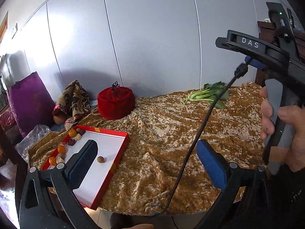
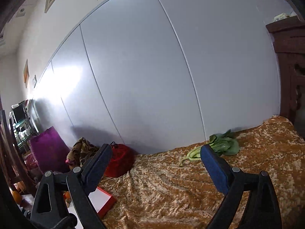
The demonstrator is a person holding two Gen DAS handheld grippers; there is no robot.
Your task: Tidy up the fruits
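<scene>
The left gripper (image 1: 146, 152) hung above the table (image 1: 171, 133), jaws wide and empty, angled down over the red tray (image 1: 106, 189). Fruits (image 1: 72, 133) lay along the tray's far-left edge, a nut (image 1: 101, 159) alone on its white floor. The right gripper (image 2: 154, 156), held in a hand (image 1: 282, 129), also gaped empty, aimed nearly level. Farther back lay greens (image 1: 209, 94).

Ahead of my left tool I count three oranges (image 1: 72, 133), one brown nut (image 1: 100, 159), one red-rimmed tray (image 1: 122, 148), one bunch of greens (image 1: 207, 95).
</scene>
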